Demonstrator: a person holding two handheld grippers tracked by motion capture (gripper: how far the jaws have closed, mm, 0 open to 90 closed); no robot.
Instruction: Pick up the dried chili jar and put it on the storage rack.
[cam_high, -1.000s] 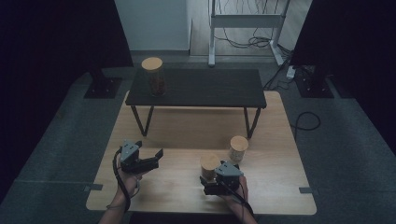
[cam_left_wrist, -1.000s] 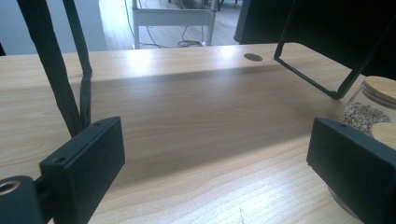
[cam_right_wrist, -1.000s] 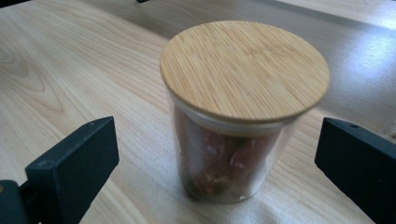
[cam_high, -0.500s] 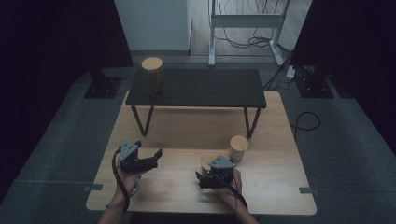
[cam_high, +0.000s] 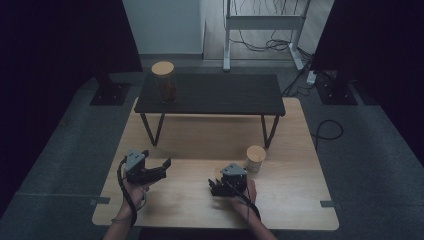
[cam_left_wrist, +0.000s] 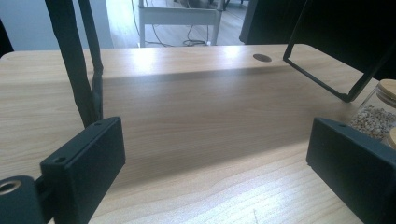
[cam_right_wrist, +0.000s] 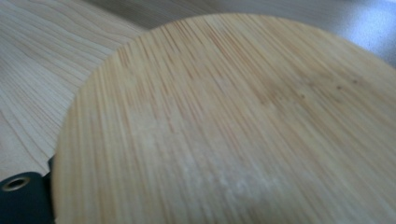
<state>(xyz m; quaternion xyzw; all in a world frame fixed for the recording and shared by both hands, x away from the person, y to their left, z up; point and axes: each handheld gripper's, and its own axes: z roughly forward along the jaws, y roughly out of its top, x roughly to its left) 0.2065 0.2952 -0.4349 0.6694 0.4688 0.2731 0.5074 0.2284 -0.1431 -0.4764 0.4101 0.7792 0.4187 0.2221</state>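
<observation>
Right gripper (cam_high: 218, 184): near right of the wooden table (cam_high: 200, 145), over a small jar; its jaws have just been closing with the jar's bamboo lid (cam_right_wrist: 233, 126) between them, but I cannot tell whether the pads already press on it
Small jar: under that gripper, its lid close against the camera
Risk at the grip: a hold on the lid alone could pull it off or slip on the smooth wood, tipping the jar (and spilling whatever is inside)
Left gripper (cam_high: 161, 169): near left, jaws wide apart with nothing between them, too far off to steady the jar
Second jar (cam_high: 255, 158): just beyond the right gripper, to its right; a sideways swing could knock it over
Low black table (cam_high: 215, 95): far, with a third jar (cam_high: 164, 82) on its left end; a low carry that way could catch its edge
</observation>
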